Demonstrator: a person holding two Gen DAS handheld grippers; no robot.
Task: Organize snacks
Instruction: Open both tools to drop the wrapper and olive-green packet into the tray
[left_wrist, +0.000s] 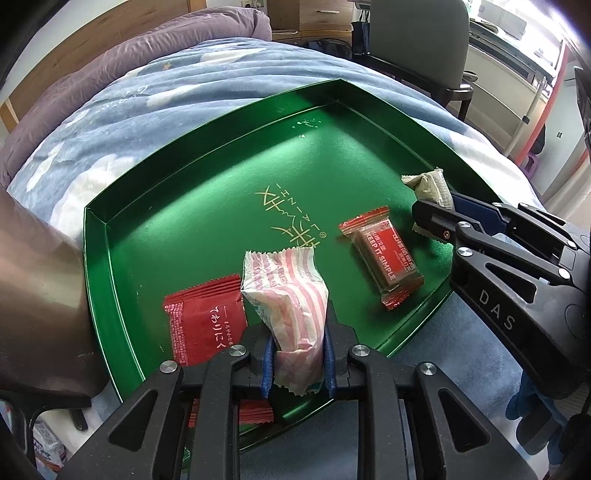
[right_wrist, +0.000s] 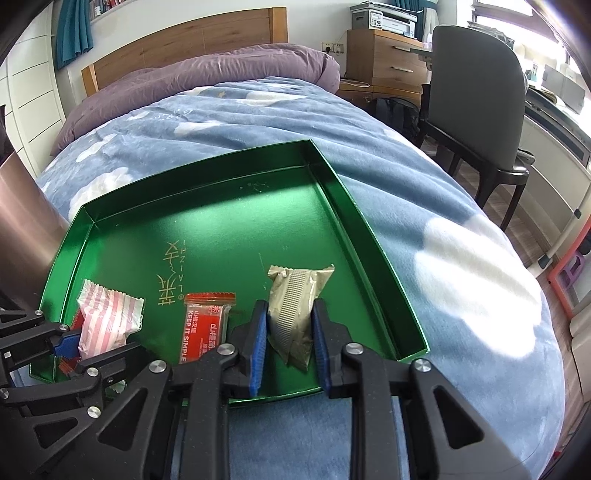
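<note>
A green tray lies on the bed; it also shows in the right wrist view. My left gripper is shut on a pink-and-white striped snack packet, held over the tray's near edge; the packet shows too in the right wrist view. My right gripper is shut on a beige snack packet, over the tray's near right corner; the same packet shows in the left wrist view. A red "KEEP IT SIMPLE" bar and a flat red packet lie in the tray.
A blue cloud-print blanket covers the bed, with a purple duvet at the head. A brown metallic cylinder stands left of the tray. A grey chair and wooden drawers stand to the right.
</note>
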